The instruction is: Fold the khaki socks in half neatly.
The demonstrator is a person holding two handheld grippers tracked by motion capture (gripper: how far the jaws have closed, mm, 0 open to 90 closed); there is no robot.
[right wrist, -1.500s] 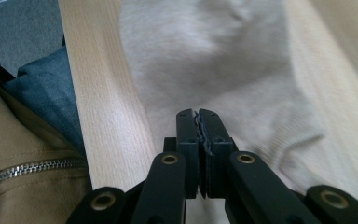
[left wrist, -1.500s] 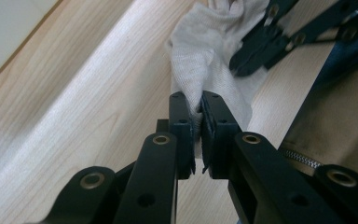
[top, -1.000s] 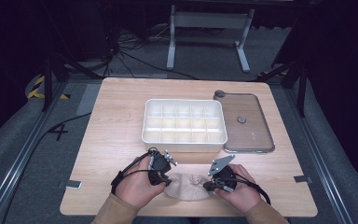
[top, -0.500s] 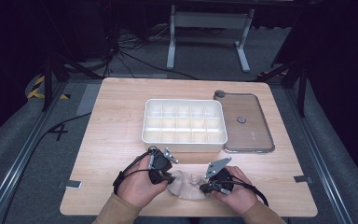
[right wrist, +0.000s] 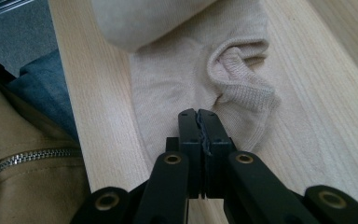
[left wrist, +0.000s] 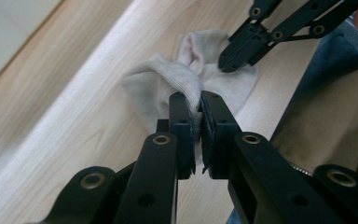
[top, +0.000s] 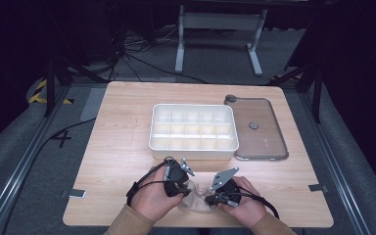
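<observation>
The beige sock (top: 194, 199) lies at the desk's (top: 127, 147) near edge, between both hands. The left tongs (left wrist: 199, 103) are clamped on a raised fold of it. The right tongs (right wrist: 198, 120) are pressed together over its flat part, the sock stretching away ahead of them; whether they pinch fabric is unclear.

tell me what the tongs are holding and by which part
The left tongs pinch a raised fold of the beige sock. The right tongs are shut on its thin edge near the ribbed cuff.
</observation>
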